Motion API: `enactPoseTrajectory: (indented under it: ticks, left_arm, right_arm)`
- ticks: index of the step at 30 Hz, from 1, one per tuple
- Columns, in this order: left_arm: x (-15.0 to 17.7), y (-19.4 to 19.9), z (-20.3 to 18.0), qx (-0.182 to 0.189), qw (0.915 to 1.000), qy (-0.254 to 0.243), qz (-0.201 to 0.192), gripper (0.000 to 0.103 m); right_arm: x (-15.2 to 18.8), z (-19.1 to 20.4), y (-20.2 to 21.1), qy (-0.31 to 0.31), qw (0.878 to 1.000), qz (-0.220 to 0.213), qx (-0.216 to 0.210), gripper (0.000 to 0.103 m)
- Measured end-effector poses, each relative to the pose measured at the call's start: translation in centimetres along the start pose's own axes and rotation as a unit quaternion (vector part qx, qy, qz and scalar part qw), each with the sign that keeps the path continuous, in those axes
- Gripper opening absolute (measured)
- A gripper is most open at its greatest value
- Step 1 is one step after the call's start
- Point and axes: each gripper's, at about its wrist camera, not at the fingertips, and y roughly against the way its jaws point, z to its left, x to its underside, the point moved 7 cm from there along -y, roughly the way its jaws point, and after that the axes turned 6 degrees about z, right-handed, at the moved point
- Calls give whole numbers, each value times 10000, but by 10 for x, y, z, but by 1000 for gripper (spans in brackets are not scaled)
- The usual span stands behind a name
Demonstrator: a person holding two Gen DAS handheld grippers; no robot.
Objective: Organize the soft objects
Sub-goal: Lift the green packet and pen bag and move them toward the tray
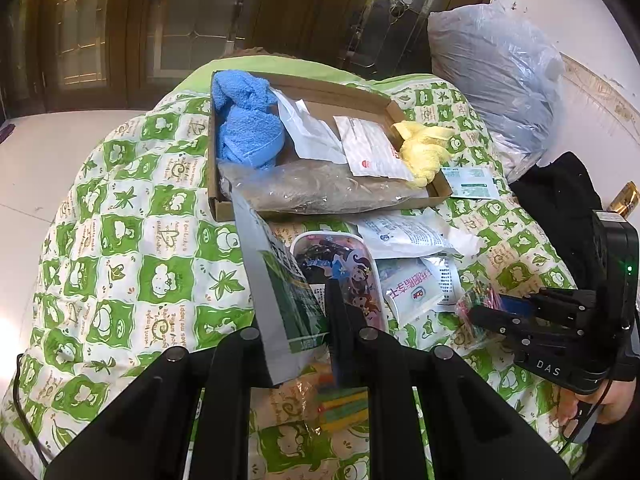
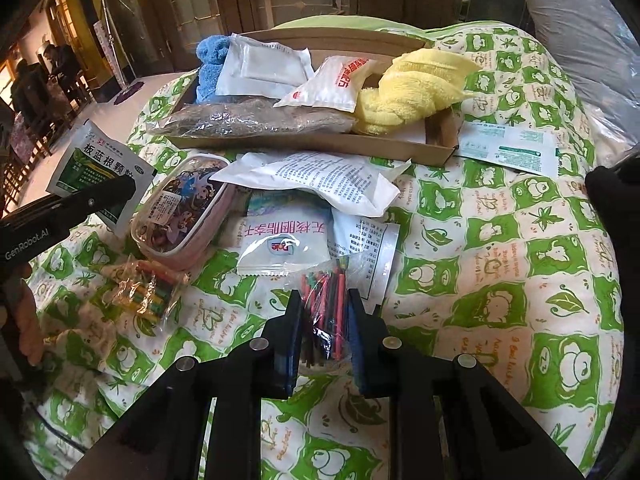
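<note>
My left gripper (image 1: 316, 320) is shut on a green and grey medicine sachet (image 1: 280, 292) and holds it above the quilt; the sachet also shows in the right wrist view (image 2: 96, 168). My right gripper (image 2: 324, 320) is shut on a clear bag of coloured sticks (image 2: 326, 308), seen from the side in the left wrist view (image 1: 478, 298). A cardboard tray (image 1: 216, 184) holds a blue towel (image 1: 246, 120), a yellow towel (image 1: 424, 148), white packets (image 1: 372, 148) and a bag of brown material (image 1: 320, 190).
A green-and-white quilt (image 1: 132, 248) covers the bed. On it lie a cartoon pouch (image 2: 184, 208), white sachets (image 2: 284, 240), a bag of crayons (image 2: 148, 288) and a green sachet (image 2: 512, 150). A plastic-wrapped bundle (image 1: 496, 72) and black cloth (image 1: 560, 196) lie at right.
</note>
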Motion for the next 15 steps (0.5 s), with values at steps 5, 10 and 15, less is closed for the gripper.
enactPoseTrajectory:
  ticks: [5, 10, 15]
  left_arm:
    - [1, 1, 0, -14, 10000, -2, -8, 13]
    - [2, 3, -1, -14, 10000, -17, -14, 13]
    - [3, 3, -1, -18, 10000, -22, 4, 13]
  right_arm:
    - [1, 1, 2, -14, 10000, -14, 2, 20]
    - [2, 2, 6, -33, 10000, -59, 13, 20]
    - [2, 1, 8, -79, 9999, -95, 12, 20]
